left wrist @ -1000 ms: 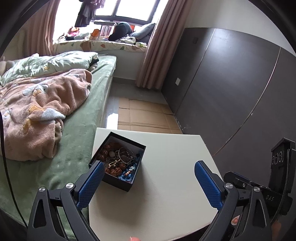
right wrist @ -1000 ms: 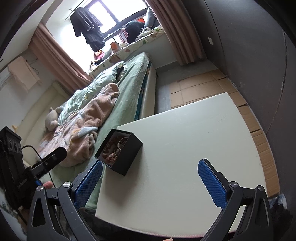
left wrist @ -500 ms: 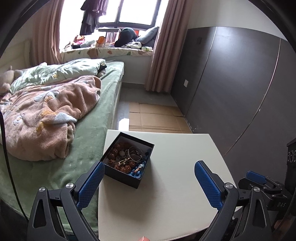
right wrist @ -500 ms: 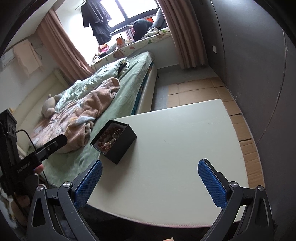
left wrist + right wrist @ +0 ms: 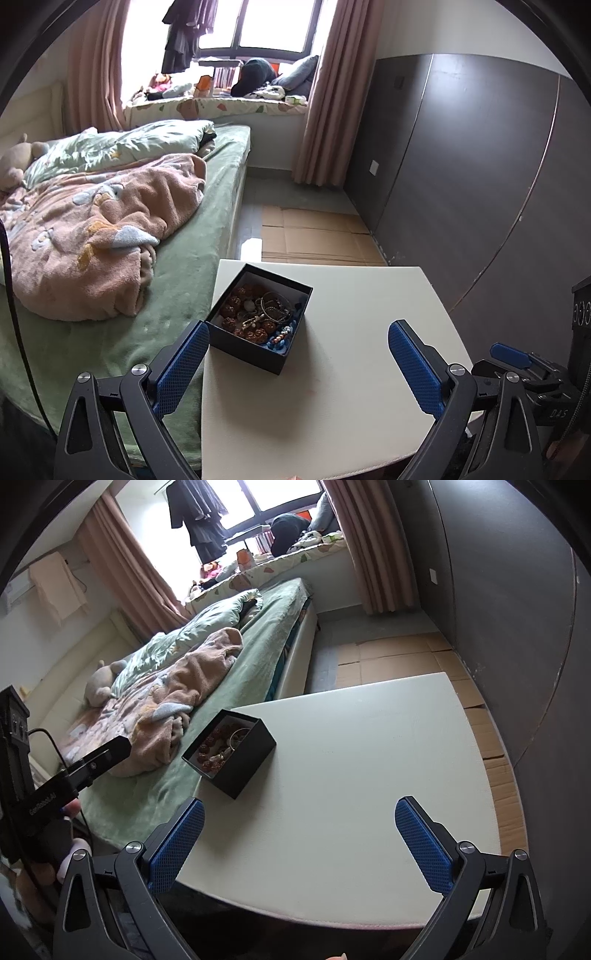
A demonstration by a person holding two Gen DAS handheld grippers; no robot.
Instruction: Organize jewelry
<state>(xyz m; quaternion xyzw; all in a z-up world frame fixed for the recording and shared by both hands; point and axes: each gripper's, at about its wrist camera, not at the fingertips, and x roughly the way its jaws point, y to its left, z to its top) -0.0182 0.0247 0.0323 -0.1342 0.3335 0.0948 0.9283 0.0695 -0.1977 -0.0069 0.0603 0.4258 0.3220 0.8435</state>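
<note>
An open black box (image 5: 259,319) stands at the far left of a white table (image 5: 351,369). It holds a tangle of jewelry (image 5: 258,314): brown bead bracelets, metal bangles and blue beads. The box also shows in the right wrist view (image 5: 231,752). My left gripper (image 5: 298,352) is open and empty above the table's near edge, short of the box. My right gripper (image 5: 300,829) is open and empty above the table's (image 5: 369,775) near side, to the right of the box. Each gripper's body shows at the edge of the other's view.
A bed (image 5: 122,221) with green sheet and pink blanket (image 5: 92,229) adjoins the table's left side. A dark wall panel (image 5: 480,184) is on the right. Cardboard sheets (image 5: 314,236) lie on the floor beyond the table. A window seat with clutter is at the back.
Both grippers have shifted and tilted, so the box now sits closer to the left gripper's left finger. Both stay open and empty. The box has not moved on the table.
</note>
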